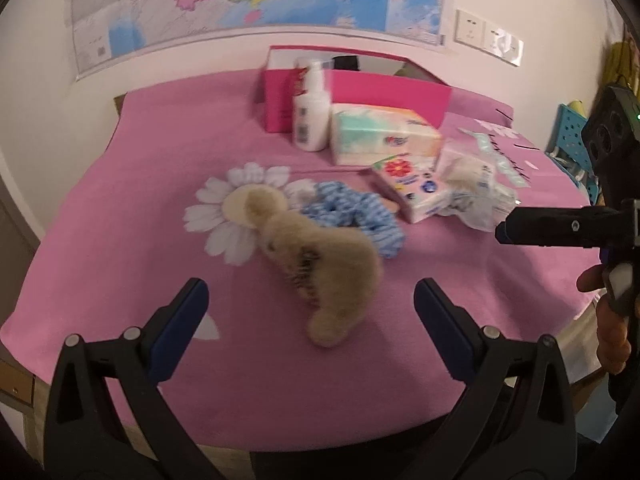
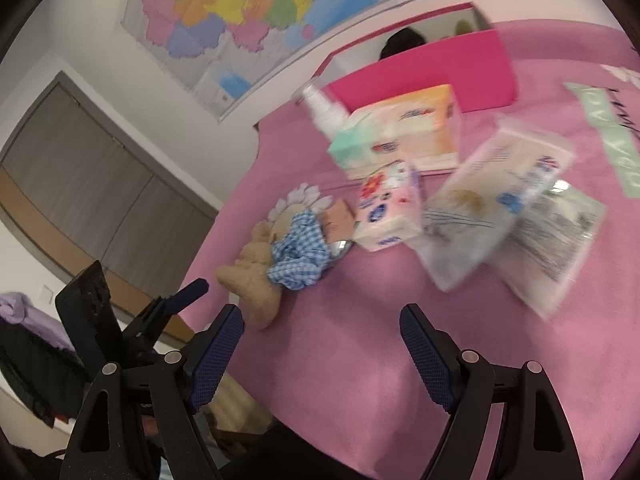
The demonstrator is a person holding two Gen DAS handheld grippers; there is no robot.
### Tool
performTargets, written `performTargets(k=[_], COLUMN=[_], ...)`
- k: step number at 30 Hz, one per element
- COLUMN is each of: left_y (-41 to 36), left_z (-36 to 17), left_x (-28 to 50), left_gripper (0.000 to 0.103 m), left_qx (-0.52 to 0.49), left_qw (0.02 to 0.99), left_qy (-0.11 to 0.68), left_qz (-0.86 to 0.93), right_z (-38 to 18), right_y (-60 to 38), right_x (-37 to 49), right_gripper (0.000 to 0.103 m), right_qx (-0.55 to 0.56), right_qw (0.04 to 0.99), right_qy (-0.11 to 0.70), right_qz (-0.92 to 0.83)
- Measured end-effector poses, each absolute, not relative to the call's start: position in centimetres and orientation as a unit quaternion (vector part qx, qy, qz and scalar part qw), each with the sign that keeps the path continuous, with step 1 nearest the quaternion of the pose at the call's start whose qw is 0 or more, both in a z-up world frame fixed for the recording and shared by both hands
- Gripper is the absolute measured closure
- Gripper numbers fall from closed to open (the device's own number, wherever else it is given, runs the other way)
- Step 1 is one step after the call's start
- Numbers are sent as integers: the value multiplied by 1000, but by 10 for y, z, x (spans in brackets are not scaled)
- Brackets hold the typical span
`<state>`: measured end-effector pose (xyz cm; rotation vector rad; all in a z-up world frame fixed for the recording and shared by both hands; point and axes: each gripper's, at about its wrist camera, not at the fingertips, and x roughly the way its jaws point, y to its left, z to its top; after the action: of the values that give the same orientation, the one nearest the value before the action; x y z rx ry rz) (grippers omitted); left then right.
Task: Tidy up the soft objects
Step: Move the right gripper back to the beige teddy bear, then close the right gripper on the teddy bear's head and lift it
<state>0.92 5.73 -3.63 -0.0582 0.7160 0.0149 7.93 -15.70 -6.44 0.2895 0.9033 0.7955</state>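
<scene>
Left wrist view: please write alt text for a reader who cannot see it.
An open left hand-held gripper hangs over a pink cloth, just before a beige plush toy. Behind lie a blue checked scrunchie, tissue packs, a white bottle and a pink box.

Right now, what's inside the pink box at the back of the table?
The pink box is open on top. A dark rounded thing pokes above its front wall, with something pale yellow near the right corner. That wall hides everything lower inside.
</scene>
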Motion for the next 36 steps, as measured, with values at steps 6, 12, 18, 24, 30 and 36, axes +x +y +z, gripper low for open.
performTargets(k=[6,12,18,24,30,36], left_y=[73,63,61,59,60,62], left_z=[-35,-41,-53,-63,-70,-71], left_x=[13,16,20,24,28,25], left_gripper=[0,0,0,8,33,52], left_qx=[-41,-36,-57,-85,-87,-88], left_qw=[936,934,931,932,929,932], left_qy=[349,354,355,348,355,346], left_qz=[-6,-41,-56,-54,-57,-64], right_z=[-64,-69,-54,-34,-30,-35], right_y=[-122,-104,-88,-60,-34,3], right_x=[96,110,104,107,123,141], right_gripper=[20,22,25,26,26,29], right_qx=[123,124,98,55,26,-13], right_qw=[802,796,797,801,790,776], right_qy=[433,446,425,408,417,432], right_qz=[393,391,419,435,448,460])
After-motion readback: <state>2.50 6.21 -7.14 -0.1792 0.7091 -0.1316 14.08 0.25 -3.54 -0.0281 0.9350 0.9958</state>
